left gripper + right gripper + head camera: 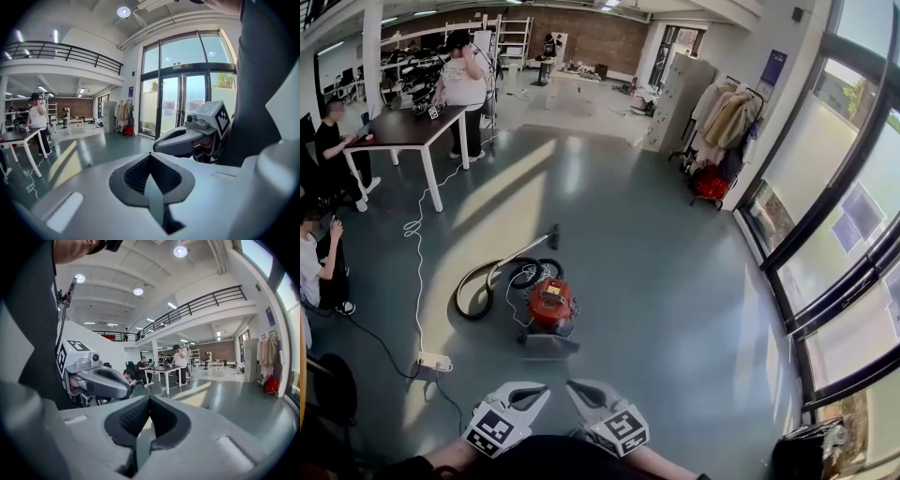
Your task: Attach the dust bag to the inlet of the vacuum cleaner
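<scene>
In the head view a red vacuum cleaner stands on the grey floor, and its hose curls in a loop to its left. A flat grey part lies against the vacuum's near side. I cannot make out a dust bag in any view. My left gripper and right gripper hover side by side at the bottom edge, well short of the vacuum. Their tips lean toward each other. In the left gripper view the left gripper is shut and holds nothing. The right gripper is shut and holds nothing too.
A white power strip with its cable lies on the floor to the left of the vacuum. At far left stands a dark table with people around it. A coat rack and a glass wall line the right side.
</scene>
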Available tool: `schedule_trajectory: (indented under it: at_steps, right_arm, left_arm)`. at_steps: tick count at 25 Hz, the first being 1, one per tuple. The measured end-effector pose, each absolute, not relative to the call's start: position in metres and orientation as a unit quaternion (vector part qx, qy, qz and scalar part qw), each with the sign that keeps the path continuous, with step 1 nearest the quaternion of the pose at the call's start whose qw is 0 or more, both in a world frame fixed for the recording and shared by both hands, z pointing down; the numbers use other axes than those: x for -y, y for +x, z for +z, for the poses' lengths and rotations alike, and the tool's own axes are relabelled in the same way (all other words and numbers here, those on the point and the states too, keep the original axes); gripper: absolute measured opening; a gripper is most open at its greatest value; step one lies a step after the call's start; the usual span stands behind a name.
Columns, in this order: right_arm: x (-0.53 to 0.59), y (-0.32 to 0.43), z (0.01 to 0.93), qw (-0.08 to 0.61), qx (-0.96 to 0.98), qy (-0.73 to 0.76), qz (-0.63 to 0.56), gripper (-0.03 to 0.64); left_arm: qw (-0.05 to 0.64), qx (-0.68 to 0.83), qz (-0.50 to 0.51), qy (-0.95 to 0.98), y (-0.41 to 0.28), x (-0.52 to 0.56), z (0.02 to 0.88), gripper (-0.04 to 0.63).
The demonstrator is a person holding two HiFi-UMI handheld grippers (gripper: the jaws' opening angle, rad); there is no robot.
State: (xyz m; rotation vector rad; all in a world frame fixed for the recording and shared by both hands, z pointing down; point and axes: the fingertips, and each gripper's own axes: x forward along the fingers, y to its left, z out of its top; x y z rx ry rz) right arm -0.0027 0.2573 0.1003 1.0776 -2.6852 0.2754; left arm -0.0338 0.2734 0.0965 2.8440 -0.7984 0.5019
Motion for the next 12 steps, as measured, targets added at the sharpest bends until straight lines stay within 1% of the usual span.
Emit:
schedule_trajectory:
  at_steps: [12]
  right_arm:
    - [-0.2609, -0.0086, 0.1059, 0.121, 0.919, 0.364, 0.095, -0.008]
  left_arm:
    - [0.073, 0.273, 0.167, 0.945, -0.0405, -0.2789, 0.1005, 0.015]
